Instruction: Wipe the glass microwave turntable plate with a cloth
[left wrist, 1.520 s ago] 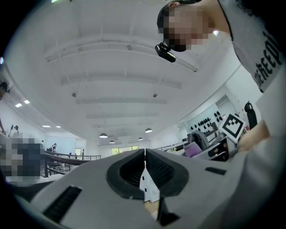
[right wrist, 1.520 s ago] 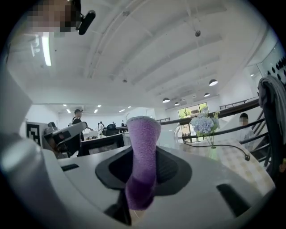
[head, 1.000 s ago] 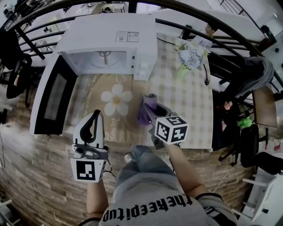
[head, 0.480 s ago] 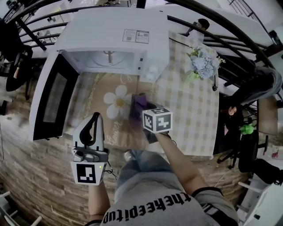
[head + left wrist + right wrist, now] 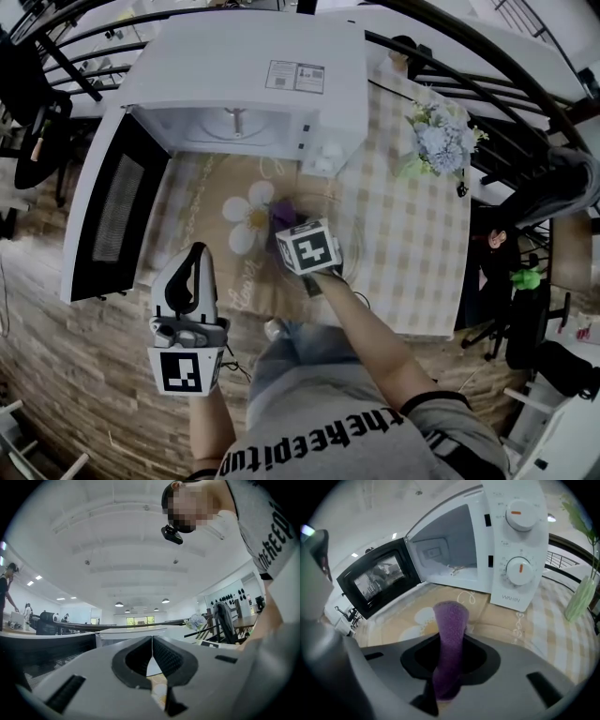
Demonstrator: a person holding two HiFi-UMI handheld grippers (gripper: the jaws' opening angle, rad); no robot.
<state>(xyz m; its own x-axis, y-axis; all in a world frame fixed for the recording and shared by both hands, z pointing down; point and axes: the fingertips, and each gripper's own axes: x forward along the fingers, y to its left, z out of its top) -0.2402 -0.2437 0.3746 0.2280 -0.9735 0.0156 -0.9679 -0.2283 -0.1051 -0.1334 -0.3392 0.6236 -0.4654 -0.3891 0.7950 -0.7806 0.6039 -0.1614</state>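
My right gripper [image 5: 289, 225] is shut on a purple cloth [image 5: 281, 212], low over the beige flower mat [image 5: 246, 214] in front of the microwave. In the right gripper view the cloth [image 5: 451, 620] stands up between the jaws of that gripper [image 5: 451, 644]. The glass plate is hard to make out; only a faint curved rim [image 5: 349, 217] shows to the right of the cloth. My left gripper [image 5: 194, 251] hangs at the table's front edge, shut and empty. The left gripper view shows its tips [image 5: 151, 641] meeting with nothing between them.
A white microwave [image 5: 244, 75] stands at the back with its door [image 5: 112, 211] swung open to the left; its cavity shows only the centre hub. A vase of flowers [image 5: 441, 141] stands at the back right on the checked tablecloth [image 5: 412, 244]. A railing runs behind the table.
My right gripper has carried the purple cloth left and farther in, over the flower mat toward the microwave. The left gripper has barely moved.
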